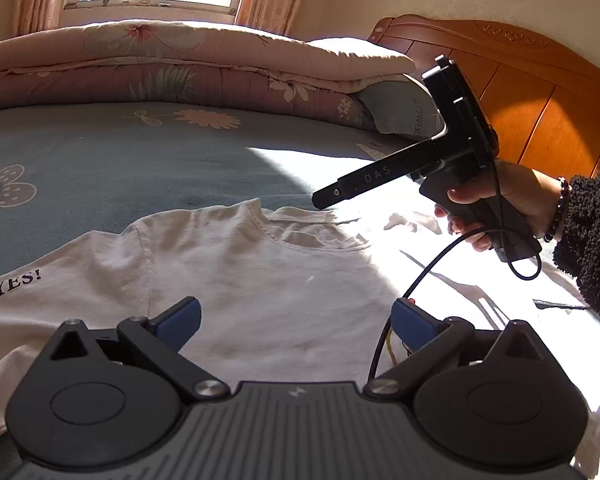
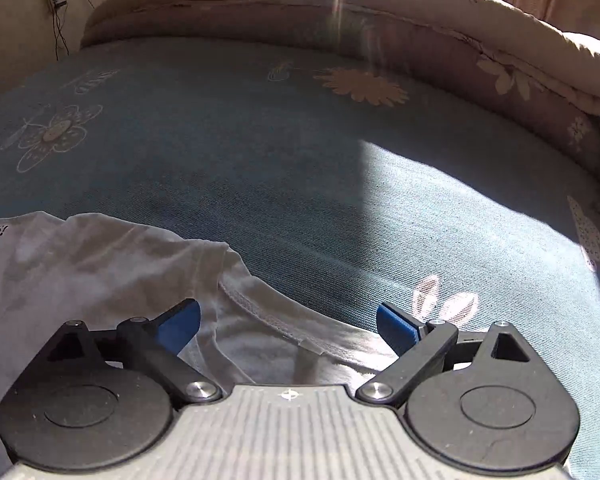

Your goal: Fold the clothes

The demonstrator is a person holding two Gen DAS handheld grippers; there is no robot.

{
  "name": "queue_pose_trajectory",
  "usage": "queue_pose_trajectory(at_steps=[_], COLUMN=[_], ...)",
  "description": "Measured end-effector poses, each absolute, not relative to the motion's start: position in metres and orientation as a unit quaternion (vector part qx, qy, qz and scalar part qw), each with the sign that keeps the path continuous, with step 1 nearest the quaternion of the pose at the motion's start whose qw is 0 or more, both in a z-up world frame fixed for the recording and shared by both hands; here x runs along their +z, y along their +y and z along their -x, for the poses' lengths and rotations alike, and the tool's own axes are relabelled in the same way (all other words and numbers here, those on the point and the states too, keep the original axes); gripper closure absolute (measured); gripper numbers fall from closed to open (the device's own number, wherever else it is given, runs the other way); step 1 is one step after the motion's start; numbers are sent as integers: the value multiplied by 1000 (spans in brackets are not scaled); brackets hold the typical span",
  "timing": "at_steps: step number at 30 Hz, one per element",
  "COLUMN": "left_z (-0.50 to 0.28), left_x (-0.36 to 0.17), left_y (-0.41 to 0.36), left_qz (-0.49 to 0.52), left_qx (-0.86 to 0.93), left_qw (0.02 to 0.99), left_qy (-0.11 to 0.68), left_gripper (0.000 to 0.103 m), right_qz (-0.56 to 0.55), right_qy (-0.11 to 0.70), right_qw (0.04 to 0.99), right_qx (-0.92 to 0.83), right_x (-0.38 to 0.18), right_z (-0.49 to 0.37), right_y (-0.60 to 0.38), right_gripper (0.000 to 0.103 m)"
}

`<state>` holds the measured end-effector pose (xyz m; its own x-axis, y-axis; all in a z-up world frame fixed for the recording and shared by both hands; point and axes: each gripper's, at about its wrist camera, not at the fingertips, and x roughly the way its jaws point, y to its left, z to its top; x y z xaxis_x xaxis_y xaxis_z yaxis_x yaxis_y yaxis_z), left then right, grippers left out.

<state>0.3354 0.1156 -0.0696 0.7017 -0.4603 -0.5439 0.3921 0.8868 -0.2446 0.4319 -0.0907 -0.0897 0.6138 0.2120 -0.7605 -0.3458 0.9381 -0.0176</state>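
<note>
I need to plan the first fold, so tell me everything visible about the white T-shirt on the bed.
The white cotton-looking T-shirt lies spread flat, lightly wrinkled, on the blue flowered bedsheet. It has a ribbed round collar, and black lettering ending "YES!" near one edge. Part lies in sunlight. Neither open gripper touches it.

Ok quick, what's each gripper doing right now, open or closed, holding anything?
Left gripper: open, empty, over the white shirt.
Right gripper: open, empty, over the shirt's collar.
</note>
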Motion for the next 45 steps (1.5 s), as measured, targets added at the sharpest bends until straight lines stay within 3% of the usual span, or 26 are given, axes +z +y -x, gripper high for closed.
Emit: queue_pose_trajectory(at_steps=[1, 10, 15, 20, 37, 45], left_z=[-335, -334, -339, -336, -330, -316], left_x=[-69, -69, -74, -72, -64, -48], left_y=[117, 117, 118, 120, 115, 99], left_qz=[58, 57, 55, 59, 51, 22], left_qx=[-232, -230, -222, -220, -229, -220], left_qw=[921, 922, 921, 922, 922, 926], left_qy=[309, 308, 317, 313, 308, 305], left_gripper=[2, 2, 2, 2, 2, 2], right_qz=[74, -5, 10, -19, 14, -18], right_qy=[416, 490, 432, 419, 435, 476], right_qw=[894, 870, 902, 908, 898, 878], right_qx=[148, 56, 19, 6, 58, 48], right_x=[-88, -120, -139, -113, -107, -52], right_z=[-428, -409, -436, -428, -425, -250], right_y=[-100, -181, -193, -203, -170, -206], right_gripper=[0, 0, 0, 0, 0, 0])
